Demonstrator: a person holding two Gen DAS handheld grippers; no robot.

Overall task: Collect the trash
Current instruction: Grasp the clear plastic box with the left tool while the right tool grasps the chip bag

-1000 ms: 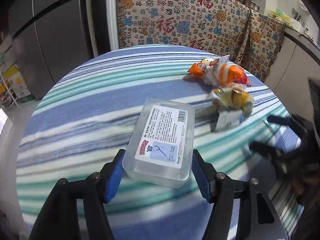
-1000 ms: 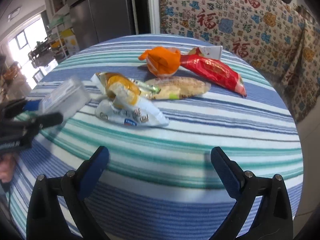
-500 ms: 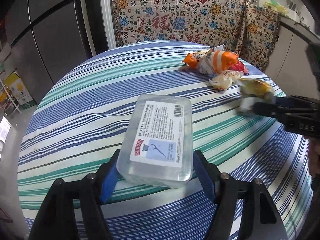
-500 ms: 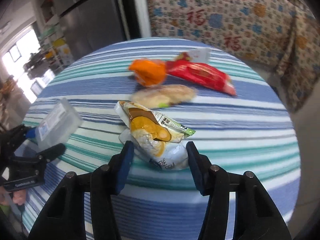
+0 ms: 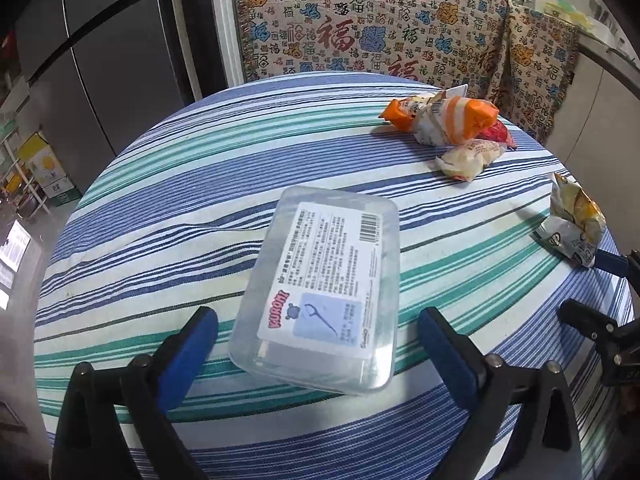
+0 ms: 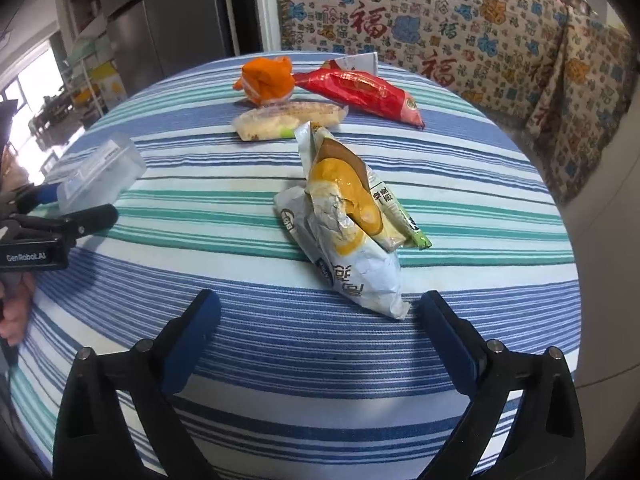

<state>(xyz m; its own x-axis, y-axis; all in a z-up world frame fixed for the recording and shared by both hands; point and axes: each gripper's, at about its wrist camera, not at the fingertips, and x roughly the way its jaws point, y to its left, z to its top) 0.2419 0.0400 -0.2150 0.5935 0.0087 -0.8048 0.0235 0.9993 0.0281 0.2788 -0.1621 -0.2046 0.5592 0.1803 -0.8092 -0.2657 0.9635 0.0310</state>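
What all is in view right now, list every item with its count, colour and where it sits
Clear plastic box: 1, transparent with white label, near table edge between left fingers.
Yellow-white wrappers: crumpled bunch, table centre, ahead of right gripper.
Orange wrapper: 1, far side.
Red wrapper: 1, far side, right of the orange.
Pale bread packet: 1, just in front of the orange.
Tablecloth: 1, blue, teal, white stripes.
Patterned cloth: beige, behind the table.
Left gripper: open around box.
Right gripper: open.
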